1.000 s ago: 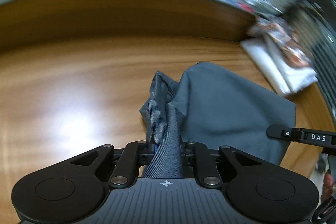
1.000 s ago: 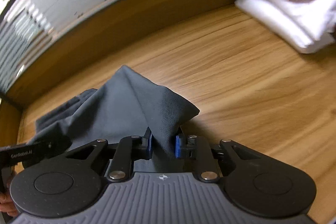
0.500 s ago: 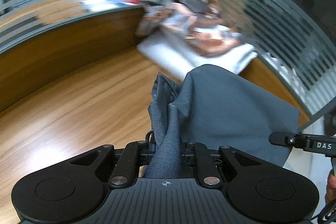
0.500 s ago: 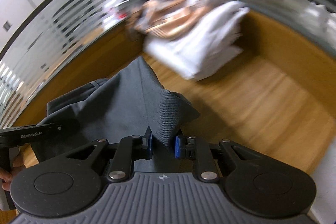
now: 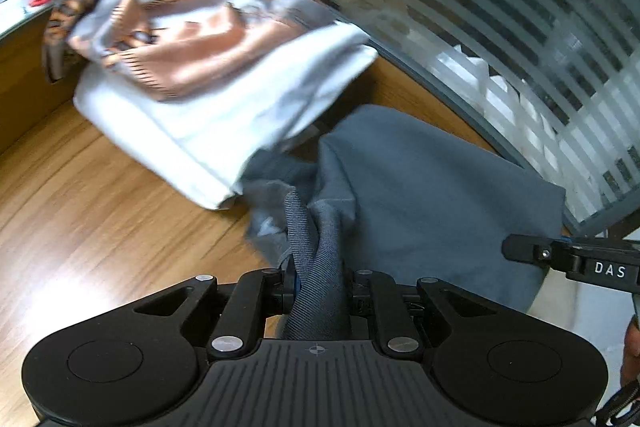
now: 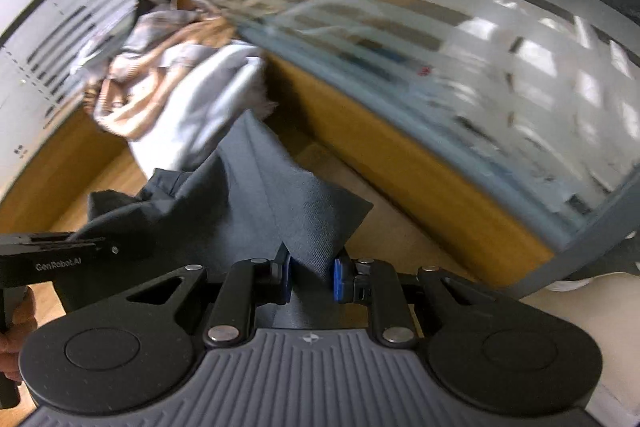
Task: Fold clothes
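Grey garment (image 5: 432, 203) stretches between both hand-held grippers, left (image 5: 318, 283) and right (image 6: 310, 277) each clamping an edge; folded pile (image 5: 208, 107) probably just ahead.

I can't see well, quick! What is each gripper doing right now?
Left gripper: shut on a bunched edge of the grey cloth.
Right gripper: shut on another part of the same grey cloth.
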### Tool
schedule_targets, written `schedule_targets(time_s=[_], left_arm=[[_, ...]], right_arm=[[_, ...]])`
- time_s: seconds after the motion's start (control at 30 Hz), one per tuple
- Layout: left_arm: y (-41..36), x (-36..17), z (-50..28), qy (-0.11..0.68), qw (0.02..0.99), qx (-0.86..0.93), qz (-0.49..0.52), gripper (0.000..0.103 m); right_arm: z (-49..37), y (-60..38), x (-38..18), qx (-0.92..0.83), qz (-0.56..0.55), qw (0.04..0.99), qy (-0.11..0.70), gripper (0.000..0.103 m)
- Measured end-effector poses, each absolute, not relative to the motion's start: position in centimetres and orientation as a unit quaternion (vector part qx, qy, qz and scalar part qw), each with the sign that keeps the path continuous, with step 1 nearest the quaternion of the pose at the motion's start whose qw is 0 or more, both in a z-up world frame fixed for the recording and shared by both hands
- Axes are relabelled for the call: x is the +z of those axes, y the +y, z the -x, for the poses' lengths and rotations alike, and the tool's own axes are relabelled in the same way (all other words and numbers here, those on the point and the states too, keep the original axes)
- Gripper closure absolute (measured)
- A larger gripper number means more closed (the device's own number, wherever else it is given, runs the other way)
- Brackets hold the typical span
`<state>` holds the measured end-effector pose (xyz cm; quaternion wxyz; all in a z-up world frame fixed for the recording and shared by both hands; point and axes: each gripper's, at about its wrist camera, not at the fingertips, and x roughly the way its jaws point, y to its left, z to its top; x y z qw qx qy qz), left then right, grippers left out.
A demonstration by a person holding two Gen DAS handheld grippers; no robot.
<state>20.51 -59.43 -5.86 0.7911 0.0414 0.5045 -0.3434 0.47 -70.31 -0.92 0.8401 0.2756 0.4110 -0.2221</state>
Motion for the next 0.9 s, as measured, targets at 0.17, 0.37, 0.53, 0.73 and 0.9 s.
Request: schedule_targets(time_s=[0.17, 0.37, 0.53, 0.73, 0.9], left_arm=[[-61.5, -6.4, -20.1, 0.513, 0.786, -0.341, -0.057, 0.080], [-61.6, -6.5, -20.8, 0.506, 0.803, -0.302, -0.094, 0.042], [-59.5, -5.9, -20.9, 0.503, 0.811, -0.280, -0.100, 0.021], [-55.7, -4.4, -19.9, 0.498, 0.825, -0.254, -0.089, 0.011], [-50.6, -3.3, -18.9, 0.497, 0.835, -0.225, -0.074, 0.007]], right_arm=[[1.7, -72.9, -2.5, -0.254, -0.294, 0.823, 0.415, 0.081], [1.7, -73.4, -3.3, -0.279, -0.251, 0.812, 0.446, 0.052], [2.3, -72.0, -2.3, -0.297, -0.217, 0.814, 0.449, 0.038], [2.2, -68.6, -0.5, -0.287, -0.204, 0.825, 0.441, 0.020], [1.0, -64.1, 1.0, -0.261, -0.191, 0.839, 0.438, 0.019]])
